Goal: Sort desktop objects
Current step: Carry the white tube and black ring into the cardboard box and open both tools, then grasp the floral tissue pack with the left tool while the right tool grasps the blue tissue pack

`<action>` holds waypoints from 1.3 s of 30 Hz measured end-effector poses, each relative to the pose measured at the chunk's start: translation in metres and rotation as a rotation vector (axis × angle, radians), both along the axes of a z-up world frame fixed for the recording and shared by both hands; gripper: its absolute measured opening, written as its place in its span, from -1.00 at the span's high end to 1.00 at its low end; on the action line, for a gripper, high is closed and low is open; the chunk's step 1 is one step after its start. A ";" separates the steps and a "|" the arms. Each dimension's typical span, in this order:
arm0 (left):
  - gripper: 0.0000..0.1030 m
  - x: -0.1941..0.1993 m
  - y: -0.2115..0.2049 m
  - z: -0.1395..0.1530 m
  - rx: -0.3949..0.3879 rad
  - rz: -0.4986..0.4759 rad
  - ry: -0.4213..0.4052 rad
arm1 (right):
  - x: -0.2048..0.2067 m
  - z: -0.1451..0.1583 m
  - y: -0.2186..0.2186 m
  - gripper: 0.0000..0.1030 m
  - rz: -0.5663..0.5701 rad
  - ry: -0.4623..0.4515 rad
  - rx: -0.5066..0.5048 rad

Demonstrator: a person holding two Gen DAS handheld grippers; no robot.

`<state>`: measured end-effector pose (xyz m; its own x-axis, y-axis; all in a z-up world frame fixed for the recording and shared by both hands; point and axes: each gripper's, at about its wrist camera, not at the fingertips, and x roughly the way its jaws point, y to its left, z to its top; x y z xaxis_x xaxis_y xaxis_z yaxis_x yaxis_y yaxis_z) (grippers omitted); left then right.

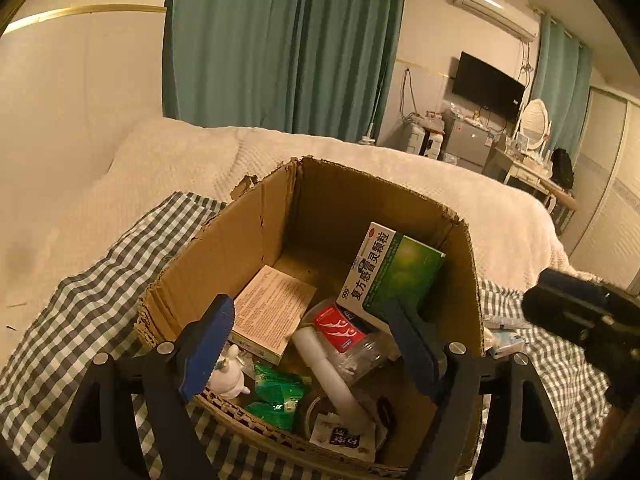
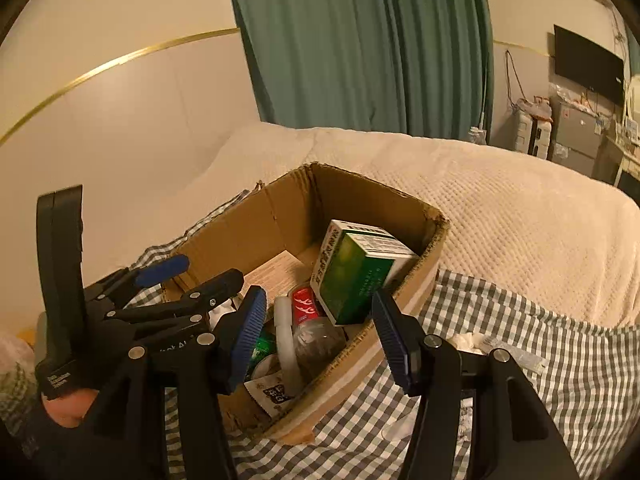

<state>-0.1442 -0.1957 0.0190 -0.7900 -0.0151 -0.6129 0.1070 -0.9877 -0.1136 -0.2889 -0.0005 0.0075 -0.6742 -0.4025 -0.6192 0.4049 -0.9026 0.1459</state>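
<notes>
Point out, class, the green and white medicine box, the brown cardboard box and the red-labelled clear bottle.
Green and white medicine box (image 1: pixel 404 272): left wrist view, green front face.
Brown cardboard box (image 1: pixel 232 248): left wrist view, inner left wall.
Red-labelled clear bottle (image 1: pixel 340 328): left wrist view, red label.

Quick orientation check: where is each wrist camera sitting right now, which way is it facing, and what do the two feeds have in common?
Left wrist: on the left gripper, above the open brown cardboard box, looking down into it; own open blue-padded fingers show, right gripper at the right edge.
Right wrist: on the right gripper, beside the box's right side, facing it; left gripper and a hand show.
Shared: box, green-and-white medicine carton, checked cloth.
</notes>
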 end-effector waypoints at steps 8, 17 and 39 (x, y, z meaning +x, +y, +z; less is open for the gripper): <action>-0.60 0.003 0.015 0.006 -0.034 -0.023 0.028 | 0.022 -0.003 0.052 -0.07 -0.130 0.050 0.030; -0.84 0.032 0.104 0.017 0.008 -0.265 0.097 | 0.066 -0.046 0.167 -0.08 -0.363 -0.050 0.142; -0.83 -0.053 0.239 -0.124 -0.096 -0.452 -0.249 | 0.060 -0.095 0.244 -0.15 -0.352 -0.097 0.060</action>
<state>-0.1972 0.0436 -0.1052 -0.5612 0.2290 -0.7954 -0.3205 -0.9461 -0.0462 -0.2290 0.2432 -0.0872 -0.7021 -0.1175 -0.7023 0.0555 -0.9923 0.1106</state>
